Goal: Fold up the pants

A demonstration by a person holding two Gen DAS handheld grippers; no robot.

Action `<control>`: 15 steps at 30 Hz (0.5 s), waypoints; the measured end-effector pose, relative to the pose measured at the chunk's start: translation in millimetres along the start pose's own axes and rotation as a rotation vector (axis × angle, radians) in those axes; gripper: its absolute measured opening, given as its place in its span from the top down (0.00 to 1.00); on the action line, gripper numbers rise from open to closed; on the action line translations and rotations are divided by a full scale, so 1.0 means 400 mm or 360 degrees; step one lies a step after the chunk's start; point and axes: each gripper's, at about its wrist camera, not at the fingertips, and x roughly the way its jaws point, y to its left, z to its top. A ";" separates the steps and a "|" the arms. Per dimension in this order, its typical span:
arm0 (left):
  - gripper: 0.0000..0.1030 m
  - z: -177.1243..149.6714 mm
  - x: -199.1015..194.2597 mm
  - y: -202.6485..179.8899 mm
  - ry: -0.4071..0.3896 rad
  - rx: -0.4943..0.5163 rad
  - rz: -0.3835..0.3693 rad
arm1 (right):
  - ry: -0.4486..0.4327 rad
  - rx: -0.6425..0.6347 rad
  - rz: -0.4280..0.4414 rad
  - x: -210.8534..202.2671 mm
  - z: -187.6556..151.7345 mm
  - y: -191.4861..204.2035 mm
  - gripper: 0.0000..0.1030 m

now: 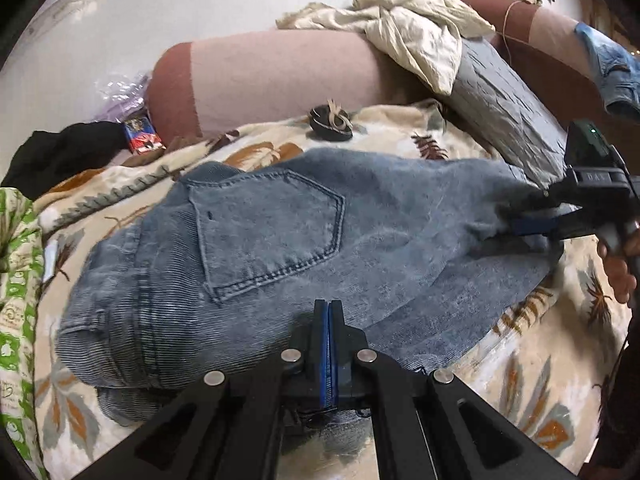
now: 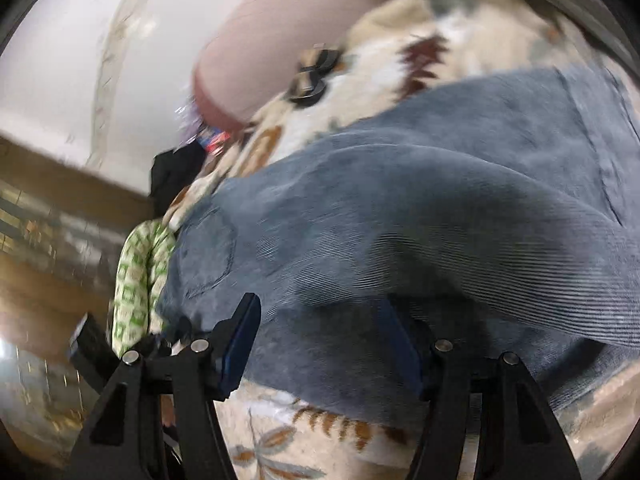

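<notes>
Blue jeans (image 1: 280,240) lie folded on a leaf-patterned blanket (image 1: 520,380), back pocket (image 1: 272,232) facing up. My left gripper (image 1: 329,304) is shut on the near edge of the denim, and a strip of cloth shows between its blue pads. In the left wrist view my right gripper (image 1: 520,226) sits at the leg end of the jeans on the right, with a hand behind it. In its own blurred view my right gripper (image 2: 318,304) stands open. Its fingers are wide apart over a raised fold of the jeans (image 2: 400,200), and the pads press on nothing.
A pink and brown bolster (image 1: 272,76) lies behind the jeans, with a cream cloth (image 1: 412,24) and a grey pillow (image 1: 504,112) to its right. A small black round thing (image 1: 331,122) rests on the blanket. Green patterned cloth (image 1: 20,280) and black cloth (image 1: 60,156) lie left.
</notes>
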 end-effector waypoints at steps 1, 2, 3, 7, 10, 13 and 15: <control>0.99 0.000 0.004 -0.004 0.0014 0.0016 -0.0016 | 0.0000 0.0037 0.0005 -0.001 0.005 -0.011 0.38; 0.99 -0.001 0.004 -0.008 0.0016 0.0036 -0.0022 | -0.0015 0.0105 0.0002 -0.005 0.007 -0.026 0.38; 0.99 -0.002 0.003 -0.014 0.0014 0.0062 -0.0030 | -0.0031 0.0132 0.0002 -0.022 0.006 -0.039 0.38; 0.98 -0.001 0.012 -0.028 0.0027 0.0087 -0.0043 | -0.0149 0.0204 -0.0055 -0.055 0.015 -0.067 0.38; 0.98 0.001 0.037 -0.033 0.0079 0.0092 -0.0050 | -0.0162 0.0259 -0.0060 -0.039 0.024 -0.089 0.38; 0.98 -0.002 0.041 -0.040 0.0109 0.0102 -0.0076 | -0.0176 0.0301 -0.0067 -0.023 0.016 -0.109 0.40; 0.98 -0.004 0.033 -0.037 0.0106 0.0099 -0.0095 | -0.0213 0.0295 -0.0078 -0.020 0.013 -0.107 0.44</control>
